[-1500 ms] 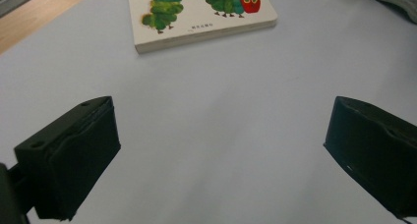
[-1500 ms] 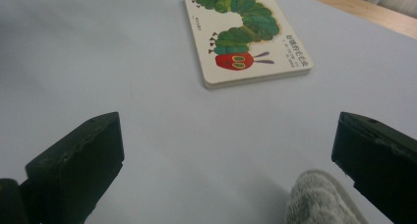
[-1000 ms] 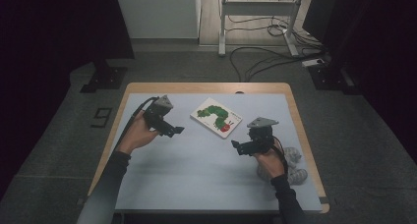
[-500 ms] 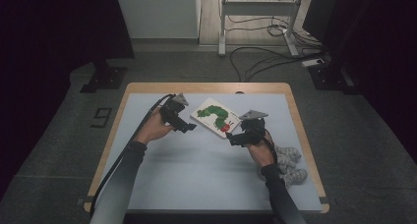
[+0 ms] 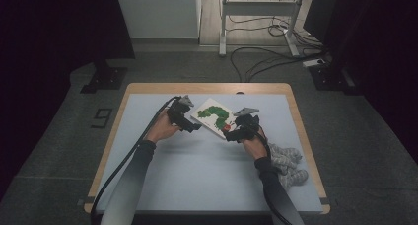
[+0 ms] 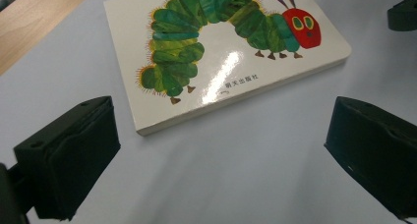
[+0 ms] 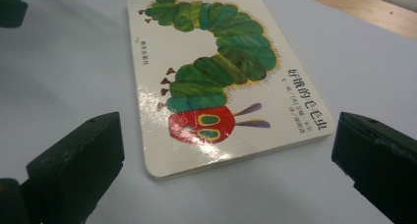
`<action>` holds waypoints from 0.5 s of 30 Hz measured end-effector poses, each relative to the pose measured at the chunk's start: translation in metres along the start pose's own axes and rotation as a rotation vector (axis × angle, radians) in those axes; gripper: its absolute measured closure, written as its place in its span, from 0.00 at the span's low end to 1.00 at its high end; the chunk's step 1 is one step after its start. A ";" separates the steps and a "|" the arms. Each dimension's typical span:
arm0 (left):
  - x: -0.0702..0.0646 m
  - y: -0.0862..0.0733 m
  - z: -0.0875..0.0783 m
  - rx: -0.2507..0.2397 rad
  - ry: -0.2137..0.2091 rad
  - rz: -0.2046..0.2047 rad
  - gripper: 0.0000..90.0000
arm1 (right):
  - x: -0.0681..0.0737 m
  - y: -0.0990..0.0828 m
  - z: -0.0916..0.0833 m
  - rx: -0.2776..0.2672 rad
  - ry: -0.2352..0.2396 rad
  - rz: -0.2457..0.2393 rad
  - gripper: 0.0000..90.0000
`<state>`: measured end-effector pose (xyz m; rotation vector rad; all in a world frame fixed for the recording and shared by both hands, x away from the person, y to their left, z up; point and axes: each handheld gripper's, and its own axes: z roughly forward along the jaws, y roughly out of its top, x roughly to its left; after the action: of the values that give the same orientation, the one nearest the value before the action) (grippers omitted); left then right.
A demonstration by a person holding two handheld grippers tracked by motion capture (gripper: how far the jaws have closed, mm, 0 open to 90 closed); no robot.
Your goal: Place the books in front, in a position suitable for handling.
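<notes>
Both grippers are closing in on the book since the earlier frames, where they were sitting further back and wider apart. The left gripper is now hovering just beside the book's left edge, jaws wide apart, nothing held. The right gripper is hovering near the corner with the red head, jaws also spread, empty. The book is lying flat on the blue table, toward the far middle, cover up. A grey cloth is sitting by the right forearm. Risk: the glossy board cover is looking slippery and flat, so a jaw may be skidding over the edge or pushing the book away instead of catching it.
</notes>
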<state>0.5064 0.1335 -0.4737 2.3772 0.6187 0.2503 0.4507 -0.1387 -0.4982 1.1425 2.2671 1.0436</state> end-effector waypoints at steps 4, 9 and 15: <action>0.004 -0.004 0.013 0.002 -0.005 -0.007 0.00 | -0.007 0.000 0.014 0.019 0.003 0.010 0.00; 0.008 -0.007 0.021 -0.001 -0.001 -0.012 0.00 | -0.016 -0.001 0.025 0.035 0.011 0.033 0.00; 0.012 -0.011 0.031 -0.011 -0.002 -0.025 0.00 | -0.024 -0.002 0.034 0.043 0.020 0.045 0.00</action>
<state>0.5234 0.1293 -0.5041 2.3573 0.6438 0.2398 0.4849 -0.1439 -0.5213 1.2107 2.2999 1.0317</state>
